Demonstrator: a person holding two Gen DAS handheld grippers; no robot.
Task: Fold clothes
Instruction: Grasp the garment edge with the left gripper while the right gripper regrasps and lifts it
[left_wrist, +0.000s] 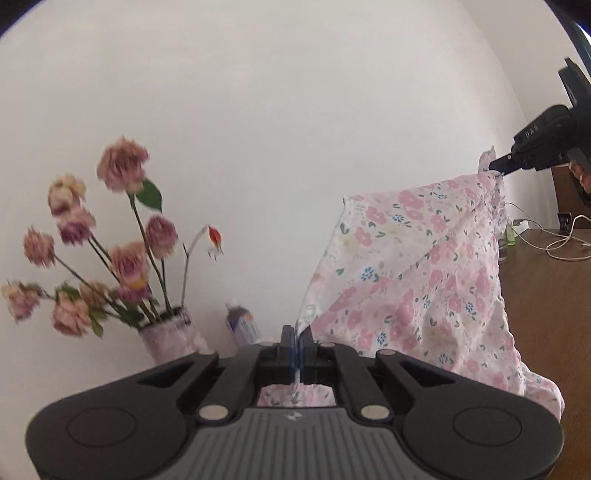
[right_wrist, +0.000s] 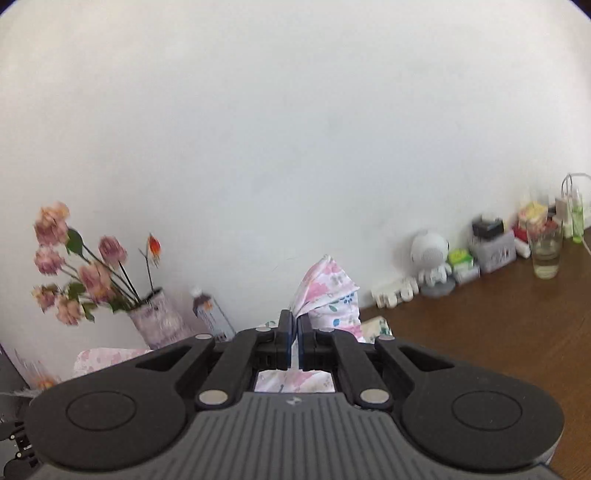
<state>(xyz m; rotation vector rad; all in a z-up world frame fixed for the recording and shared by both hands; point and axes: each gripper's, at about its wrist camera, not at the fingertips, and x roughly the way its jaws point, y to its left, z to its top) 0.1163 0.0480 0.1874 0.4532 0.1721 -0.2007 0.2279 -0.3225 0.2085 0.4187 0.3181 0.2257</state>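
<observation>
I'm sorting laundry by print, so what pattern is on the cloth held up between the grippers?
White cloth with pink flowers, small blue flowers and green leaves; clearest in the left wrist view.

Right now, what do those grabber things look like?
Each is black plastic. The left gripper and right gripper have flat black fingers with blue pads, slanted black arms pinned with silver round studs, two big round ends, and a ribbed grey body bearing a small white logo. Seen from the side, the right one shows white letters.
</observation>
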